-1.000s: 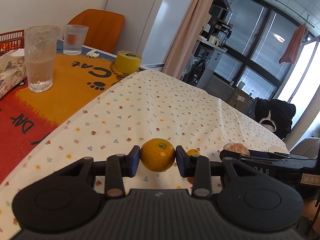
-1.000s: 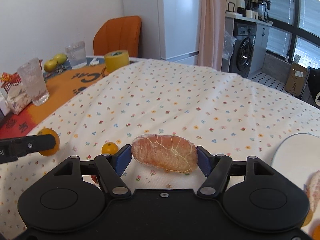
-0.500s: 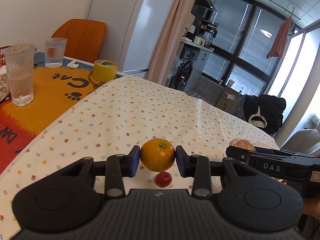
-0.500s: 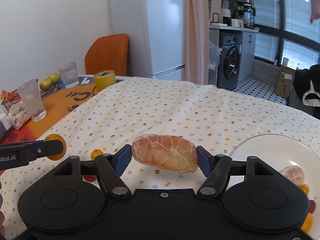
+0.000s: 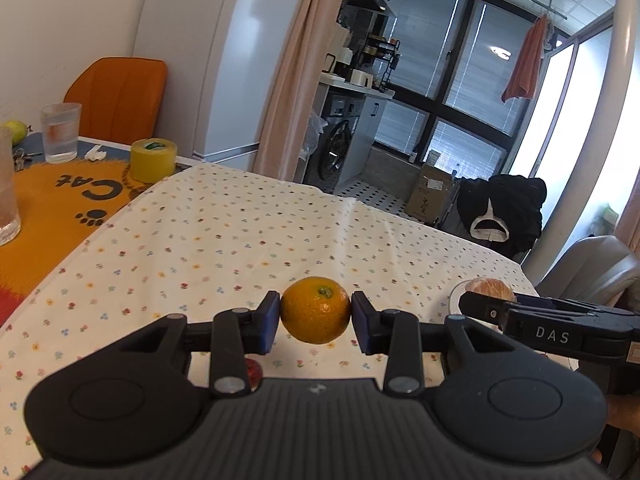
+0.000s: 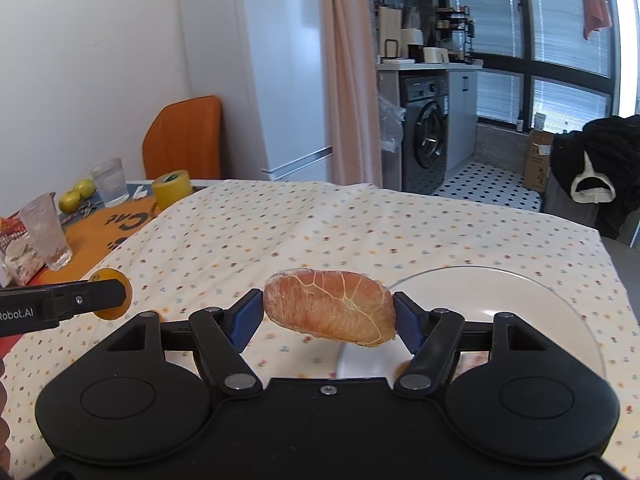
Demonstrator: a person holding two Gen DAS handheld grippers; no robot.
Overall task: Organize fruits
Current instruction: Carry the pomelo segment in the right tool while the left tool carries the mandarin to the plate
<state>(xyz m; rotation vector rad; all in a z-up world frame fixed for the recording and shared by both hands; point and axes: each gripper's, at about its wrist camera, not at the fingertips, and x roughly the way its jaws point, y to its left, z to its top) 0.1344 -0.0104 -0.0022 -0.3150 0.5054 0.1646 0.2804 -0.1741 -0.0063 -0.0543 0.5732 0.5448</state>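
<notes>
- Flowery tablecloth (image 6: 320, 232) covers the table, kitchen behind.
- Left gripper (image 5: 315, 316) is clamped on a small orange (image 5: 315, 309), held above the cloth.
- Right gripper (image 6: 329, 314) pinches a peeled citrus segment (image 6: 330, 306) over the white plate's (image 6: 520, 300) near edge.
- Red fruit (image 5: 253, 372) peeks out under the left one.

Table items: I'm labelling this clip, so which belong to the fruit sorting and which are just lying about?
Job:
left claw holding orange
right claw holding peeled segment
white plate

Lying about:
yellow tape roll
drinking glasses
tissue box
</notes>
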